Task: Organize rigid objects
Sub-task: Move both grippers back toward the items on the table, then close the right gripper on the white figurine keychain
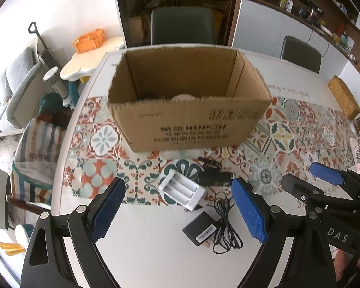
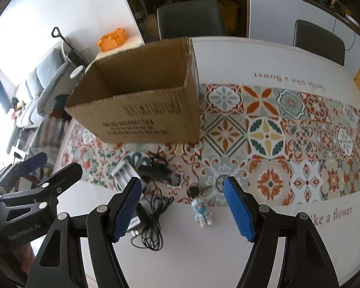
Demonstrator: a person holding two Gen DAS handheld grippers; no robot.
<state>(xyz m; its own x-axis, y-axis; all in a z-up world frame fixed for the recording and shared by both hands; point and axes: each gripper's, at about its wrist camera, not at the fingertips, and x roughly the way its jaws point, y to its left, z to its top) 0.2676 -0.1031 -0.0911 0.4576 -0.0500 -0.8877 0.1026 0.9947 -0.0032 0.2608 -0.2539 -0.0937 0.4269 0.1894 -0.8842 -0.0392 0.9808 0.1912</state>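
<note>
There, on the white desk (image 1: 156,252), the left tongs (image 1: 177,212) stood wide open with nothing in them, hanging over a white battery charger (image 1: 181,188). A black plug (image 1: 199,231) with a tangled black cord (image 1: 224,225) lay just beside the charger, near a dark gadget (image 1: 214,176). Behind them sat an open brown box (image 1: 187,120) on a flowery mat (image 1: 288,139). Further right, the right tongs (image 2: 182,210) were open and empty too. Between their blue pads (image 2: 238,210) stood a little white toy man (image 2: 202,212), not touched.
</note>
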